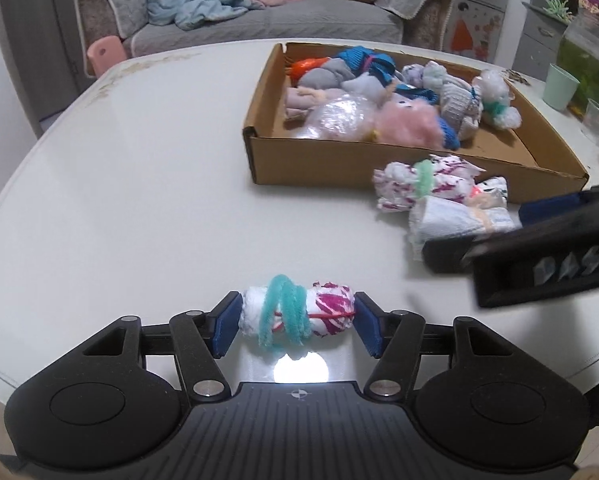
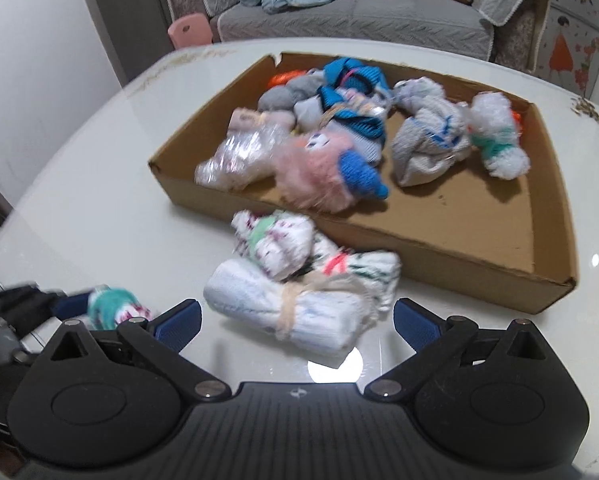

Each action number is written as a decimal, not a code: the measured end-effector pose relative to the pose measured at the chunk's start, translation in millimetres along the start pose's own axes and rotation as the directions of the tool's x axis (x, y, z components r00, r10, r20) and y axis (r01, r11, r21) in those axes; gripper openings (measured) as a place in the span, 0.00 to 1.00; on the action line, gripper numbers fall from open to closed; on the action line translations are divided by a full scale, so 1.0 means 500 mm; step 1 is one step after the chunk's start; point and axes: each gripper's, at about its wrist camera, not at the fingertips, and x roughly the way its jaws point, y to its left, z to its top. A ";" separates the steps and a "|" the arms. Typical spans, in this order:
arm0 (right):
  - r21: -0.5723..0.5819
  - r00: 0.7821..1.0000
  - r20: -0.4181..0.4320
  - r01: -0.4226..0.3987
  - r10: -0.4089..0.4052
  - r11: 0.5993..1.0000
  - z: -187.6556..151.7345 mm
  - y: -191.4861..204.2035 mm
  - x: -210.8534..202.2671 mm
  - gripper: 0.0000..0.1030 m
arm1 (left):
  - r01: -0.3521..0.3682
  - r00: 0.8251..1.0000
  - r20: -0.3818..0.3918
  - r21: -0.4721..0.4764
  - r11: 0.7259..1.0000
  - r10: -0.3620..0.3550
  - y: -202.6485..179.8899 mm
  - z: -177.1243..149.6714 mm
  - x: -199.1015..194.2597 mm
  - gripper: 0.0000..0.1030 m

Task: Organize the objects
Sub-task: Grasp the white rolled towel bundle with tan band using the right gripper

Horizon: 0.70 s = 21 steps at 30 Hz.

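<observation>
Between the pinching pads of the left tool (image 1: 297, 322), a teal-tied sock roll (image 1: 297, 318), long axis crosswise, pad to pad.

The right gripper (image 1: 511, 236) hides part of the white rolled bundle (image 1: 455, 220); motion blur smears the teal-tied bundle (image 2: 113, 306) and boxed bundles (image 2: 311, 168)

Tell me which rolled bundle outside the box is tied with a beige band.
The plain white bundle nearest the right tool; its neighbours carry green and orange ties.

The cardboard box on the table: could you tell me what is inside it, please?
The cardboard box holds rolled sock bundles, including a fluffy pink one. Whatever lies beneath the pile is covered.
</observation>
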 end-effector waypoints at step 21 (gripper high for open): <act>0.093 0.996 0.086 -0.022 0.014 0.995 -0.035 -0.052 -0.052 0.99 | -0.018 1.000 -0.012 -0.006 1.000 0.018 -0.001 0.002 0.003 0.82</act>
